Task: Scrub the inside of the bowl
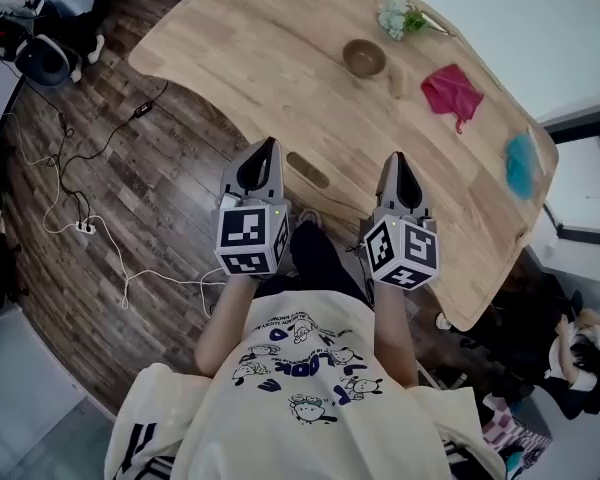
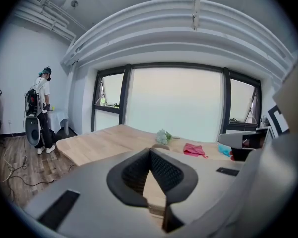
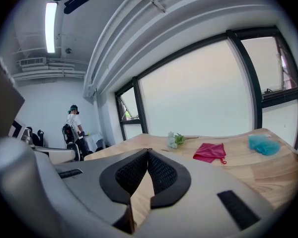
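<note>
A: State of the left claw (image 1: 269, 144)?
B: Closed. Tip to tip, nothing gripped. Marker cube (image 1: 252, 236) at its rear, just ahead of the wearer's shirt (image 1: 300, 368).

A: State of the right claw (image 1: 400, 158)?
B: Closed likewise, tips together, empty. Level with the left claw and well apart from it. Both pointed across the worktop (image 1: 260, 58) from its near edge.

A: Between the two claws?
B: A narrow slot (image 1: 315, 171) cut into the worktop, just inside the near edge.

A: Location of the bowl (image 1: 364, 58)?
B: Upright toward the far edge, roughly midway along it. Well apart from both claws, untouched.

A: Around it?
B: A small tan object (image 1: 397, 83) just beside it, on the side toward the right end; kind not determinable. A flower bunch (image 1: 398, 15) behind it, at the far edge. A crumpled red cloth (image 1: 452, 91) further along toward the right end. A teal item (image 1: 521, 164) near the corner at the right end, close to the edge.

A: Off the worktop?
B: Dark plank floor (image 1: 130, 228) past the left end, with loose cables (image 1: 80, 230) across it. In the left gripper view, a bystander (image 2: 39, 108) standing well beyond that same end, near the wall.
</note>
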Motion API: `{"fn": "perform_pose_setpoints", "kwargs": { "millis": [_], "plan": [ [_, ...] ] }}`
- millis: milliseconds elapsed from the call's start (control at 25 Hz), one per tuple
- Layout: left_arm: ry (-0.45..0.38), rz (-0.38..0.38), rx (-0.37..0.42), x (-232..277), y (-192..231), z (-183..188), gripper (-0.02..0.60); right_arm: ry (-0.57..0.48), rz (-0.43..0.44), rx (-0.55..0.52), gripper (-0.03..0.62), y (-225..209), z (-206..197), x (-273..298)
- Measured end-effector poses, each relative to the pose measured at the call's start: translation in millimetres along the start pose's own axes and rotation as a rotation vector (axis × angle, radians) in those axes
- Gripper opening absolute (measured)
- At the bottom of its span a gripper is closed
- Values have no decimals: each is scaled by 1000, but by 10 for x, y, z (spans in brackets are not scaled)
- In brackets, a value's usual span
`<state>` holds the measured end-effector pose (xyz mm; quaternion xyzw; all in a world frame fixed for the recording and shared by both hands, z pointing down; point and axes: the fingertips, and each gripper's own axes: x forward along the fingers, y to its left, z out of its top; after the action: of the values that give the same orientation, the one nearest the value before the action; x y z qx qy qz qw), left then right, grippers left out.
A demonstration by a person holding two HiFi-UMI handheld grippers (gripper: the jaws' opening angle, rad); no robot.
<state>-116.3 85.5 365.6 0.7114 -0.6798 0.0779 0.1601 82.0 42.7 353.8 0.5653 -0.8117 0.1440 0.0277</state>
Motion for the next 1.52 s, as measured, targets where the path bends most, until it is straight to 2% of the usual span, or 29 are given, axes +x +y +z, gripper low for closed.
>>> {"fn": "perform_pose_setpoints", "kwargs": {
  "millis": [160, 480, 800, 1200, 1360, 1520],
  "plan": [
    [12, 8, 9, 355, 54, 138, 26, -1, 7, 13, -3, -75, 109, 387],
    [28, -32, 19, 934, -31, 343, 26, 15, -19, 38, -3, -323, 190, 887],
    [65, -77, 0, 1277, -152, 303, 26, 28, -72, 54, -3, -585, 177, 1008],
    [103, -100, -24, 1593, -35, 340, 26, 37, -147, 74, -3, -749, 179, 1169],
    [136, -139, -35, 1809, 19, 310, 26, 55, -191, 71, -3, -781, 137, 1292],
    [180, -205, -9, 2067, -2, 289, 26, 89, -238, 71, -3, -892, 50, 1478]
  ]
}}
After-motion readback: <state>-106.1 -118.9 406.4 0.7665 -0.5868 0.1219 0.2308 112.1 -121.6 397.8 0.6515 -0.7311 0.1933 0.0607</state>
